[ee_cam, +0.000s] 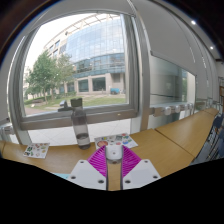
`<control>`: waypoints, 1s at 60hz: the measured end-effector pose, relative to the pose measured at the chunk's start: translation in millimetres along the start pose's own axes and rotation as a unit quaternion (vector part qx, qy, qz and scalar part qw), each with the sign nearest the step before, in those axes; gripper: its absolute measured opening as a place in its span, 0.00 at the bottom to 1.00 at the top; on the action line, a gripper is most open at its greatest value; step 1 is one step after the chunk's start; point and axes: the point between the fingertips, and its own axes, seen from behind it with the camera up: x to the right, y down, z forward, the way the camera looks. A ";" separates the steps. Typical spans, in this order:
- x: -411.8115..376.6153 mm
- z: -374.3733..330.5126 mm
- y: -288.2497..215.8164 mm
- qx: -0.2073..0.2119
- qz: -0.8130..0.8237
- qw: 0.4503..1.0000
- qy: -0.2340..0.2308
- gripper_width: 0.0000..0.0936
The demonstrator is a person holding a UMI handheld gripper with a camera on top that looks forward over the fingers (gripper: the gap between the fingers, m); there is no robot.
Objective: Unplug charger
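Beyond the fingers, a long wooden counter [165,140] runs under a big window [85,60], with trees and a glass-fronted building outside. On the sill stands a tall grey upright object [80,125] that I can't name with certainty, and a dark item [74,102] sits just behind it. Printed sheets [36,151] lie on the counter off to the left, and more papers [117,139] lie just ahead of the fingers.

Between the magenta pads [100,157] sits a small white charger [114,152], a blocky plug-like body. The gripper [113,165] has its fingers drawn narrow about it, both pads seeming to press on its sides. The charger's lower part is hidden between the fingers, and no cable or socket can be made out.
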 end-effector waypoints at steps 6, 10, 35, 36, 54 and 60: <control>16.8 21.9 57.6 -0.043 -0.011 0.999 0.007 0.16; 17.6 33.3 82.0 -0.054 -0.012 0.998 -0.004 0.16; 34.0 60.9 125.8 -0.069 -0.022 0.996 -0.056 0.27; 34.2 60.6 126.1 -0.070 -0.021 0.996 -0.056 0.28; 14.7 15.3 50.6 -0.006 -0.006 0.998 -0.060 0.72; -9.2 -30.4 14.6 0.029 0.006 0.997 -0.073 0.83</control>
